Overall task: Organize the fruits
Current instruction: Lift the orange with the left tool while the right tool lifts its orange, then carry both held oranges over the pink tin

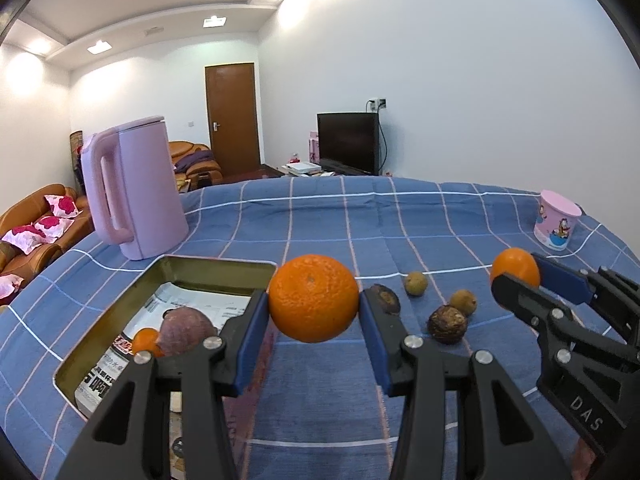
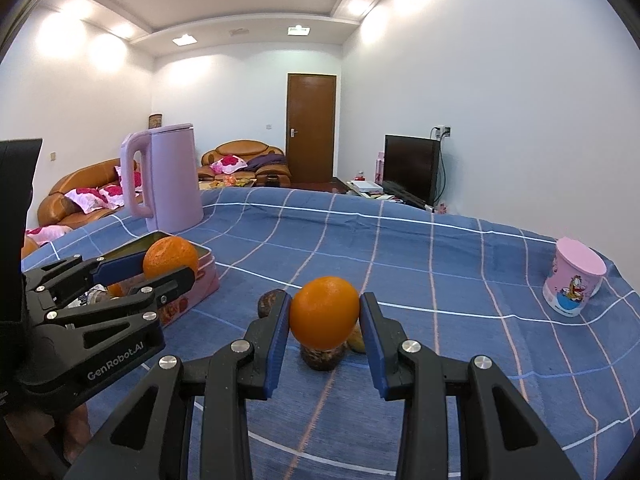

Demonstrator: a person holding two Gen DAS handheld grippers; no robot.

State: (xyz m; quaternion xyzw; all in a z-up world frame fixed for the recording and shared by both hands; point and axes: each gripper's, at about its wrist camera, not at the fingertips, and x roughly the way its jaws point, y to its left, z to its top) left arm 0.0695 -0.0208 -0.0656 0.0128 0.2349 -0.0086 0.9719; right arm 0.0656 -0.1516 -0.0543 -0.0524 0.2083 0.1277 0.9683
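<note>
My left gripper [image 1: 314, 306] is shut on a large orange [image 1: 314, 298] and holds it in the air just right of an open gold-rimmed tin [image 1: 216, 266]. A small orange [image 1: 145, 340] and a purple-brown fruit [image 1: 186, 330] lie in the tin. My right gripper [image 2: 325, 314] is shut on a smaller orange [image 2: 324, 318] above a dark brown fruit [image 2: 322, 356]. Several small brown fruits [image 1: 447, 324] lie on the blue checked cloth between the two grippers. In the right wrist view, the left gripper [image 2: 168, 266] shows with its orange [image 2: 170, 258] over the tin [image 2: 200, 280].
A pink kettle [image 1: 136, 192] stands behind the tin at the far left. A pink cartoon cup [image 2: 574, 280] sits near the table's right edge. The blue cloth [image 2: 400, 248] stretches bare toward the far edge. Sofas, a door and a television are beyond the table.
</note>
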